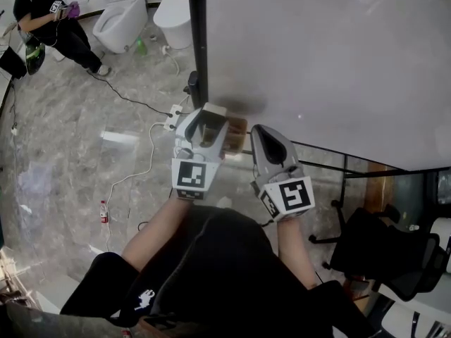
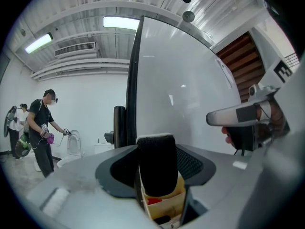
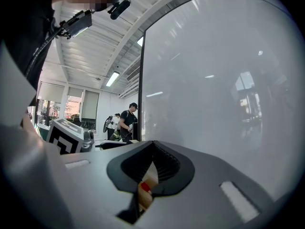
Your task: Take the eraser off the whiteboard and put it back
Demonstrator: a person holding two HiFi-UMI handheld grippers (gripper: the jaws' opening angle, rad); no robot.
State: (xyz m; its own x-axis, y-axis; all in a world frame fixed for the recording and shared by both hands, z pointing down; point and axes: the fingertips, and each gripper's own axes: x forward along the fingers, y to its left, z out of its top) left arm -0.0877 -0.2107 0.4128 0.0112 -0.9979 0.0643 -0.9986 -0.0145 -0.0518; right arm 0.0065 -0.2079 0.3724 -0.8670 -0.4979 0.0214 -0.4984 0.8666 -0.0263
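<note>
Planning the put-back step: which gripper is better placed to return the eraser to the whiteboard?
Left. The left gripper already has its jaws closed on the eraser, facing the whiteboard. The right gripper sits beside it with its jaws shut and empty, so it would need a handover first.

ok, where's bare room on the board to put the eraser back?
Whole board face is bare, from its black frame rightward. Crowded only at its lower left: left hand-held gripper holding the eraser, right hand-held gripper beside it.
</note>
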